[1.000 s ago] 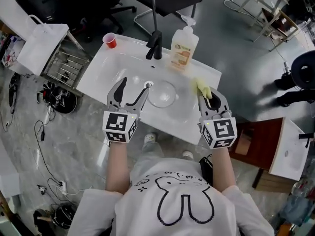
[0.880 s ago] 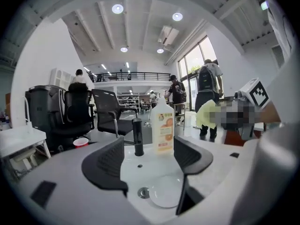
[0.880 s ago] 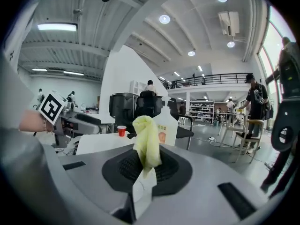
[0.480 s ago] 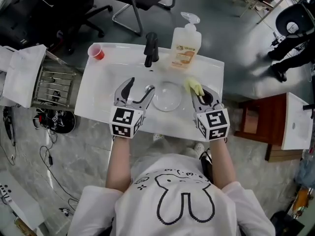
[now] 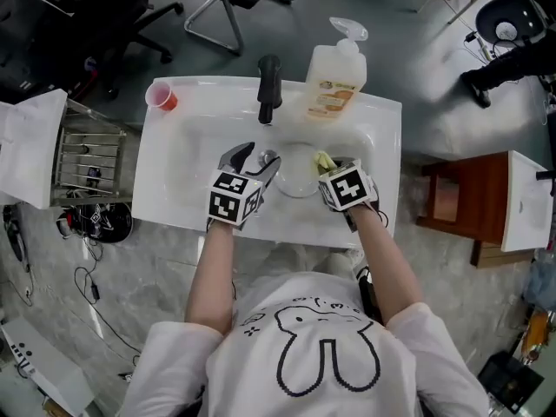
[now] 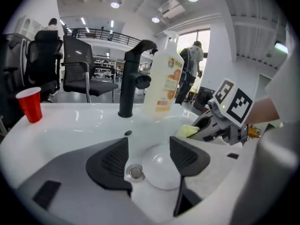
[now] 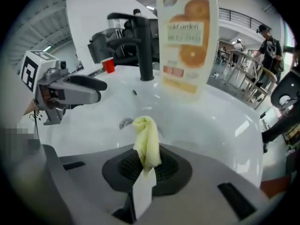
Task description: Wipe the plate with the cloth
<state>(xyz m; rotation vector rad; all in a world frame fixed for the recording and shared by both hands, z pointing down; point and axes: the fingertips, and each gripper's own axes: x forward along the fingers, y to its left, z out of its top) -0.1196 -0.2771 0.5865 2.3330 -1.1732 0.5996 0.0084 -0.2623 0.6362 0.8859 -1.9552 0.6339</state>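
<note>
A clear glass plate (image 5: 298, 170) lies in the white sink basin (image 5: 187, 159), beside the drain (image 6: 135, 172). My left gripper (image 5: 254, 159) hangs low over the basin, its jaws closing; the plate's left edge (image 6: 161, 165) lies between them, and the pads do not press on it. My right gripper (image 5: 330, 165) is shut on a yellow cloth (image 7: 146, 142), which sticks up out of its jaws. It holds the cloth (image 5: 325, 160) at the plate's right rim. The left gripper view shows the right gripper (image 6: 220, 125) with the cloth (image 6: 187, 131) beyond the plate.
A black faucet (image 5: 268, 88) and an orange-labelled soap bottle (image 5: 336, 81) stand at the back of the sink. A red cup (image 5: 162, 99) is on the back left corner. A wire rack (image 5: 87, 159) stands to the left, a brown table (image 5: 452, 207) to the right.
Both grippers have come down into the basin toward the plate, the right one carrying the cloth to the plate's right rim. The left jaws have narrowed a little.
</note>
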